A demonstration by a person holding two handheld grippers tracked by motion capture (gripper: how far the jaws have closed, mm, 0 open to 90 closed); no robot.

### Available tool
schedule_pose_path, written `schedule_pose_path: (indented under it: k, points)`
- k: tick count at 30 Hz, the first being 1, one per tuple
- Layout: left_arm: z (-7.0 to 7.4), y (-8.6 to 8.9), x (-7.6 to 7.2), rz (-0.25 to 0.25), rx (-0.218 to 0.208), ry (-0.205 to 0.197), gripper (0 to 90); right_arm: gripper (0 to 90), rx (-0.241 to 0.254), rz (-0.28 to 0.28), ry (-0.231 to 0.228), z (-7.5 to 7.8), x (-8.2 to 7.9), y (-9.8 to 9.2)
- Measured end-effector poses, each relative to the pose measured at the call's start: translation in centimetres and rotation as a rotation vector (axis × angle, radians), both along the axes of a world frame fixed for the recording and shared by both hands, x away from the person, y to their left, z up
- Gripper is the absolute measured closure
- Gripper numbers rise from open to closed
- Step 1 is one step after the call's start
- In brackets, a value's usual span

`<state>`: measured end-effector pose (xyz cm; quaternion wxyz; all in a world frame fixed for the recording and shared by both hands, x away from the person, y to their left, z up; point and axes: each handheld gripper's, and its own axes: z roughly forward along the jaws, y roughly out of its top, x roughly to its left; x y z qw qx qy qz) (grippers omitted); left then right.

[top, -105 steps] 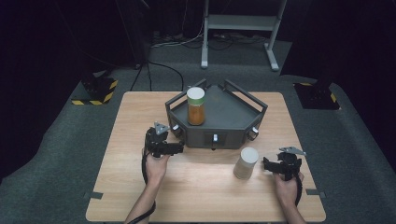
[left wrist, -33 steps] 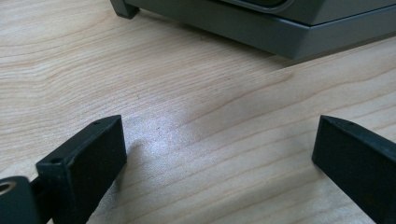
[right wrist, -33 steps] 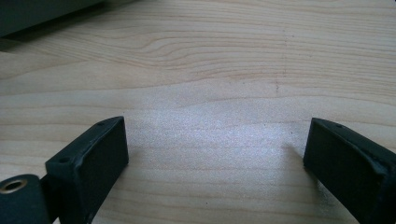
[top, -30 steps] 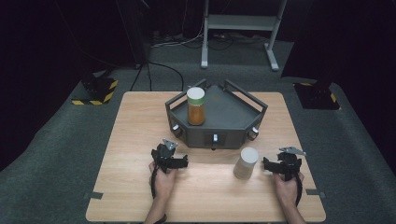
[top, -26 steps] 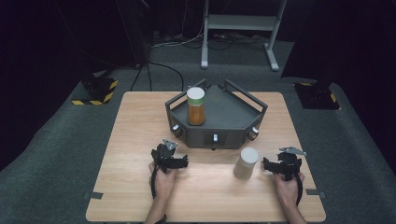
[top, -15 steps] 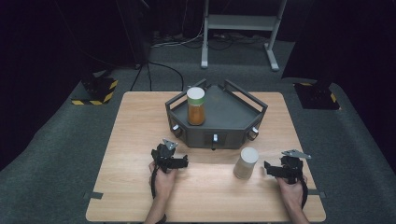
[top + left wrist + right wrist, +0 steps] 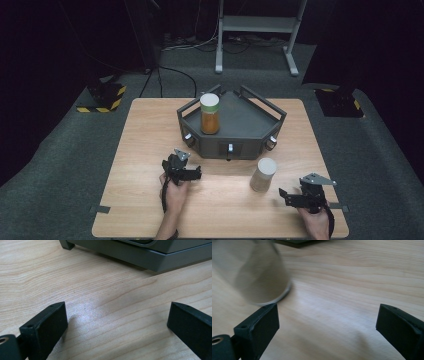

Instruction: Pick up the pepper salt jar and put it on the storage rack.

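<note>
A pale lidded jar (image 7: 263,174) stands on the wooden table (image 7: 150,135) in front of a dark grey tray (image 7: 245,146). In the tray's left part stands an orange jar with a white lid (image 7: 210,114). My right gripper (image 7: 283,195) lies near the front right edge, pointing left at the pale jar from a short way off. Its jaws have just been opening and stand wide with nothing between them. In the right gripper view (image 7: 328,315) the pale jar (image 7: 254,272) is a blur at upper left. My left gripper (image 7: 196,173) is open on bare wood (image 7: 117,315), near the tray (image 7: 140,255).
Dark carpet surrounds the table. Beyond it are a grey metal stand (image 7: 257,25), cables, and yellow-and-black striped blocks (image 7: 102,97) at the left. The tray has raised rails and small knobs (image 7: 230,148) on its front wall.
My right gripper has drawn back from the pale jar toward the front right corner. The left gripper came down from the tray's left corner earlier and has kept still since.
</note>
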<state>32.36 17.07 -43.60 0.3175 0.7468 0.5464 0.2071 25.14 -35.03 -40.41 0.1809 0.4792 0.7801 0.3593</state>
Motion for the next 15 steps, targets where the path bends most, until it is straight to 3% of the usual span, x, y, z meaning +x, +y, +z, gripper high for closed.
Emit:
schedule_pose_path:
  k: [15]
  points:
    - [0.0,0.0,0.0,0.000,0.000,0.000,2.9,3.6,0.026,0.123,-0.039,0.9,0.0,2.9]
